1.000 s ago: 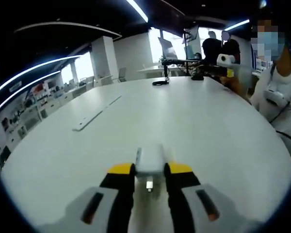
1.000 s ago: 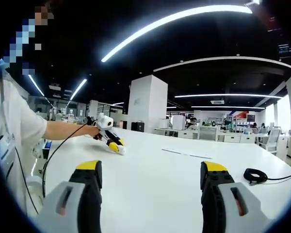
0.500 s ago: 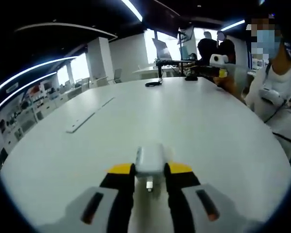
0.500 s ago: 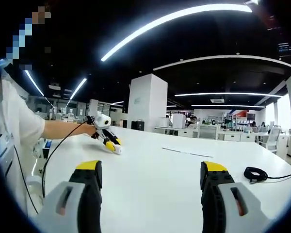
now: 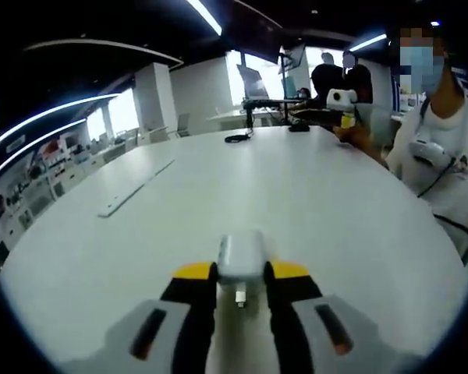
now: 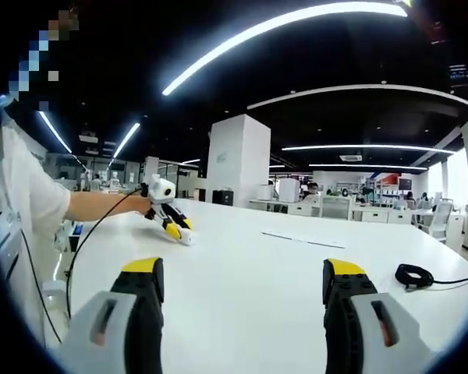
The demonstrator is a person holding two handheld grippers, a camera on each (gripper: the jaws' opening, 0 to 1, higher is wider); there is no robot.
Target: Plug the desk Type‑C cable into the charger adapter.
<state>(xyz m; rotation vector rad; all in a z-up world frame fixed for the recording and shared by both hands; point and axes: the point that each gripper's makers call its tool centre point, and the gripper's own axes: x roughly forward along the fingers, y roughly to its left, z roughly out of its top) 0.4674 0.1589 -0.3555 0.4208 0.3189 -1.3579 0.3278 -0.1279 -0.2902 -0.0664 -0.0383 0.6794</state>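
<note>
Lying coiled, cable (image 6: 413, 276) sits beyond right hand-held gripper (image 6: 246, 292).

broad bare table (image 6: 249, 288), coiled cable (image 6: 414, 276) far right

The charger adapter (image 5: 241, 255) is plain white; the left tongs (image 5: 242, 279) have black jaws tipped yellow on grey bodies; the right tongs (image 6: 247, 290) match; the tabletop (image 6: 281, 273) is white; the coiled cable (image 6: 414, 276) is black.
</note>
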